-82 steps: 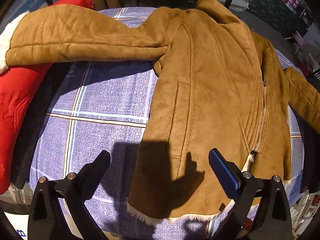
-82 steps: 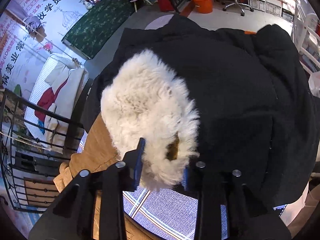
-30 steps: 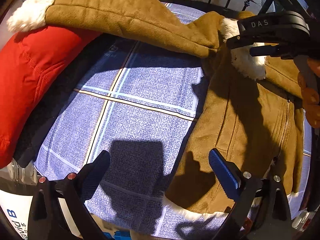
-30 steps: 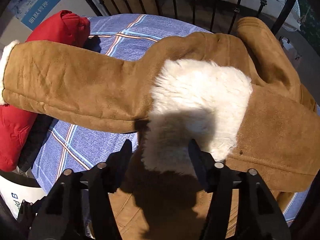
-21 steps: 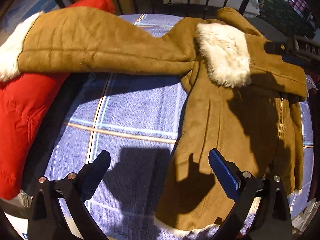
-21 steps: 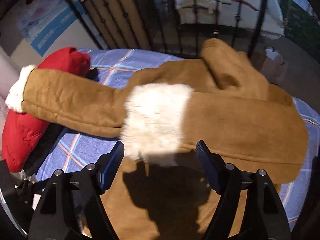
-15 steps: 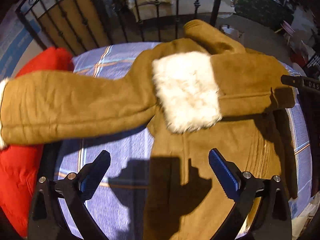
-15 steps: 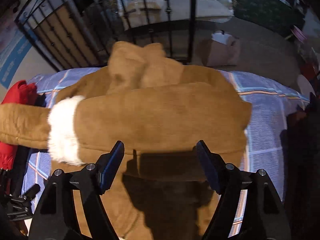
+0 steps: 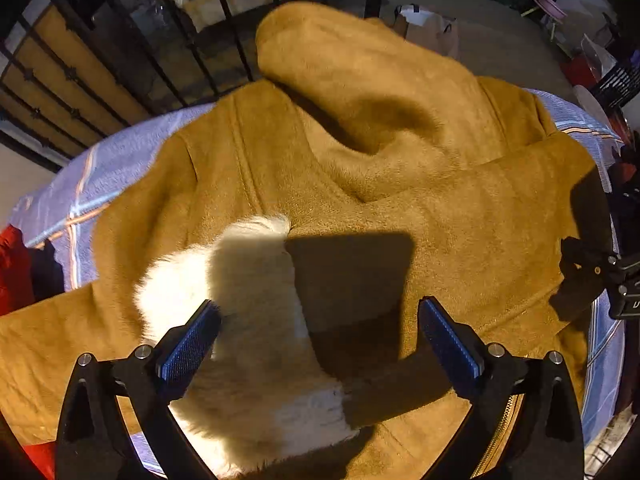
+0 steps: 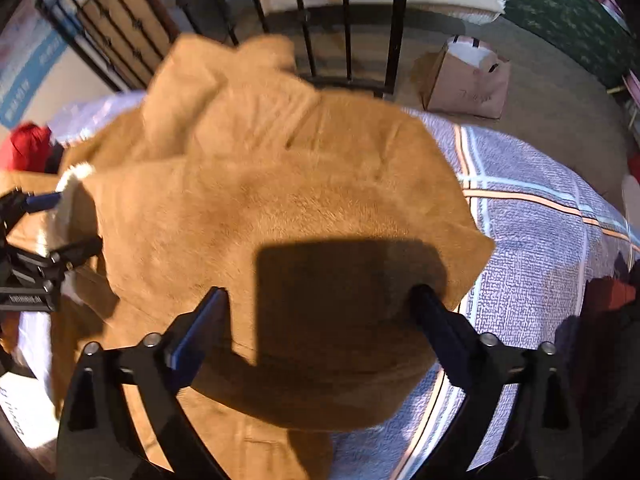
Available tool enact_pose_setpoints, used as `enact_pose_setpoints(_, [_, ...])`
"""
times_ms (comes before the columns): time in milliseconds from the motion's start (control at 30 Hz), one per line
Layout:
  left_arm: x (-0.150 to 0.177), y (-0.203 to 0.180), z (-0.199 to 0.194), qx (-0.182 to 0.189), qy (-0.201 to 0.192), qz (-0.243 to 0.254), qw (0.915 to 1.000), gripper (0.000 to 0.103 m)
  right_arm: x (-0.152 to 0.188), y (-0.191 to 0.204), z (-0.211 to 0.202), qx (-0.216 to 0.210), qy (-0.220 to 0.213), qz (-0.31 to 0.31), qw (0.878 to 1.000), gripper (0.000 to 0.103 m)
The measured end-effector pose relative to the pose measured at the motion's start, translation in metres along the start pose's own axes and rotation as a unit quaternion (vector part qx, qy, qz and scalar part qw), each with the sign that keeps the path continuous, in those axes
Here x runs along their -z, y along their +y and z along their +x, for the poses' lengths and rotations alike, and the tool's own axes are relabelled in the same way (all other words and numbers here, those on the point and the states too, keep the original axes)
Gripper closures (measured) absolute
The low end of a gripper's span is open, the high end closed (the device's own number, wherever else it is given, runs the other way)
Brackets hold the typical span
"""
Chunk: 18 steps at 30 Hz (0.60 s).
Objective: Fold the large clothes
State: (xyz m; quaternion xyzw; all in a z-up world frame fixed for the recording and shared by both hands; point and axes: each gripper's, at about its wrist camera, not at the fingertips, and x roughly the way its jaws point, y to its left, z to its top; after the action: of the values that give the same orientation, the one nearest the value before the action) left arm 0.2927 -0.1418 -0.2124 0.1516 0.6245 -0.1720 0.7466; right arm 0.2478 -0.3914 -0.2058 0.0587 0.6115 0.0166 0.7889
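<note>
Checked bedspread point(image 10: 532, 216) under the tan coat point(image 9: 392, 128); one fleece-cuffed sleeve point(image 9: 248, 300) is folded across, right ahead of the left tongs point(image 9: 316, 332). Both left and right tongs point(image 10: 320, 320) gape apart, gripping nothing. Other sleeve and body probably still need folding.

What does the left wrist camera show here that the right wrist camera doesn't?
Only the left view shows the whole white fleece cuff and the jacket's zipper. Only the right view shows the blue sign on the wall. Both show the tan jacket, the checked cloth, the black railing, the paper bag, and each open gripper: left, right.
</note>
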Motion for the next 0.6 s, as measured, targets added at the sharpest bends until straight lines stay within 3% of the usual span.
enact_pose_setpoints(133, [0.000,0.007,0.016,0.018,0.005,-0.003,0.9998,0.005,-0.005,-0.015,0.026,-0.017,0.020,0.019,0.999,0.004])
enact_pose_setpoints(333, [0.002,0.009,0.032,0.017,-0.001,-0.005,0.9998,0.004,0.005,-0.007,0.033,0.024,-0.015,0.003,1.000,0.004])
enact_pose_setpoints(600, [-0.008,0.007,0.034,0.021,0.021,0.001,0.9996,0.004,0.005,-0.002,0.032,0.049,-0.003,0.015,0.999,0.004])
